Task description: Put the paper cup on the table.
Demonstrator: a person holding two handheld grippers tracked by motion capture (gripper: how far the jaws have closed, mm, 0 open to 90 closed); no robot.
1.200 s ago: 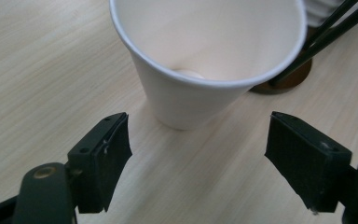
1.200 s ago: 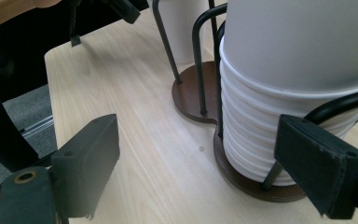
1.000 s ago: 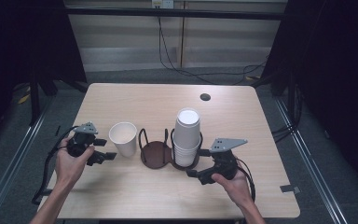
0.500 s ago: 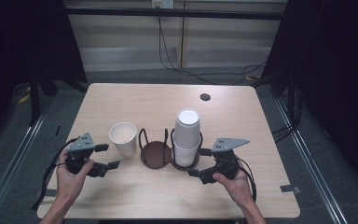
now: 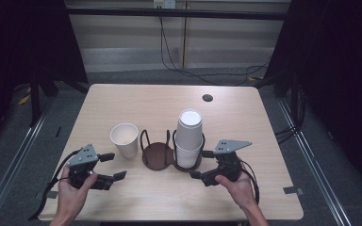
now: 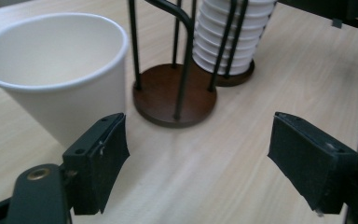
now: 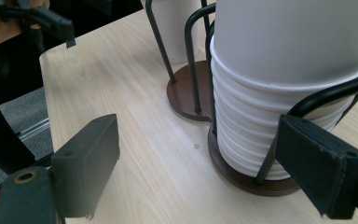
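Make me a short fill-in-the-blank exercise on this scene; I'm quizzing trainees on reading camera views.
1. The single paper cup stands upright on the ____.
2. The stack of cups sits in the holder's ____ ring, seen from the high view.
3. The left gripper's fingers are ____.

Missing words: table; right; open

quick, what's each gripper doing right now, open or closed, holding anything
left gripper: open, holding nothing, beside the single cup.
right gripper: open, holding nothing, at the cup stack.

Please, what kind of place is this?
Probably a lab or recording studio, not a home: a bare table ringed by black curtains, loose cables on the floor, and metal rails beside it.
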